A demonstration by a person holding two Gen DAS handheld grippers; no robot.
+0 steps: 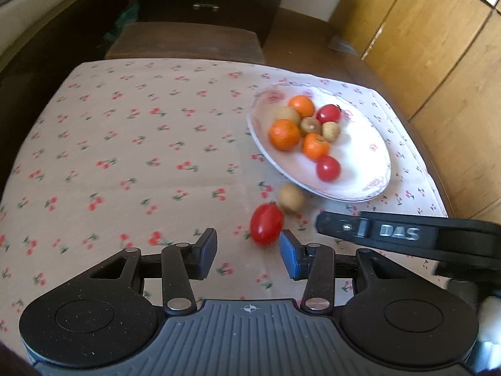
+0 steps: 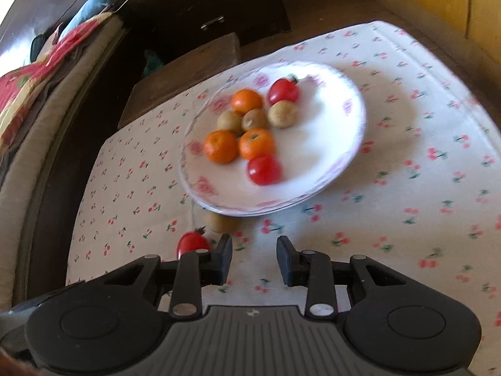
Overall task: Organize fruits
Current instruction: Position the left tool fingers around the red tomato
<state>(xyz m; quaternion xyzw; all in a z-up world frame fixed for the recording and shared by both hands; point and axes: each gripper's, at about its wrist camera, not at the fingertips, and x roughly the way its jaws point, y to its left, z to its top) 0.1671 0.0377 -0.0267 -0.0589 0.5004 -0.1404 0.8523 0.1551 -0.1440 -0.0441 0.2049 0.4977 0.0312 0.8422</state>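
A white floral plate holds three oranges, two red tomatoes and three small brown fruits. On the cloth in front of the plate lie a red tomato and a brown fruit. My left gripper is open and empty, with the loose tomato just ahead of its right finger. My right gripper is open and empty, just in front of the plate; part of it shows in the left wrist view.
The table carries a cherry-print cloth. A dark wooden stool and dark drawers stand beyond the far edge. Yellow wooden cabinets are on the right. A bed with a floral cover is at left.
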